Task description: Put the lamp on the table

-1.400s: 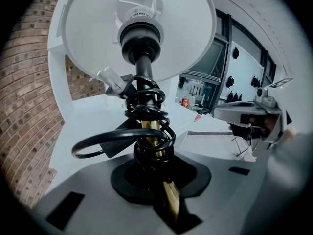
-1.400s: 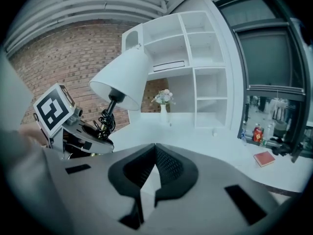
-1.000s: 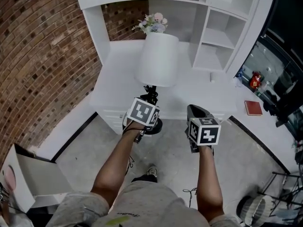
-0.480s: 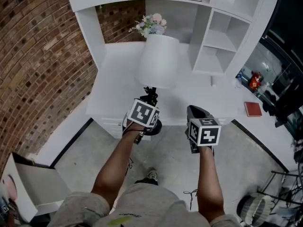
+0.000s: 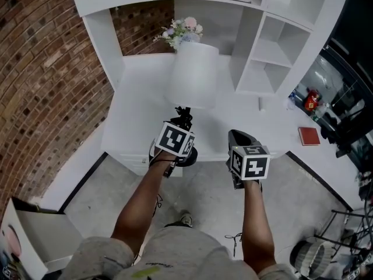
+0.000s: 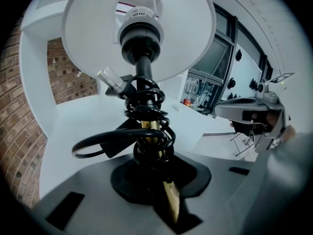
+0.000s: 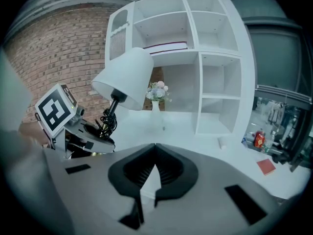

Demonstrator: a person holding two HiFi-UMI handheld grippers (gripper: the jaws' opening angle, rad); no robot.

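The lamp has a white shade (image 5: 195,77), a brass stem wound with black cord (image 6: 150,131) and a dark round base (image 5: 187,156). My left gripper (image 5: 183,130) is shut on the stem just above the base and holds the lamp tilted, shade pointing away over the white table (image 5: 140,109). The base hangs at the table's front edge. In the left gripper view the stem sits between the jaws of the left gripper (image 6: 165,192). My right gripper (image 5: 242,142) hovers beside it on the right with nothing in it, and its jaw tips meet in the right gripper view (image 7: 155,151).
A vase of flowers (image 5: 180,29) stands at the back of the table, under white shelves (image 5: 274,39). A red book (image 5: 309,136) lies on the table's right wing. A brick wall (image 5: 46,69) runs along the left, with a cardboard box (image 5: 29,238) on the floor below.
The table, shelves and flowers have slid a little left and down in the head view, and the floor box has slipped toward the lower left. Both grippers and the lamp hold almost the same place.
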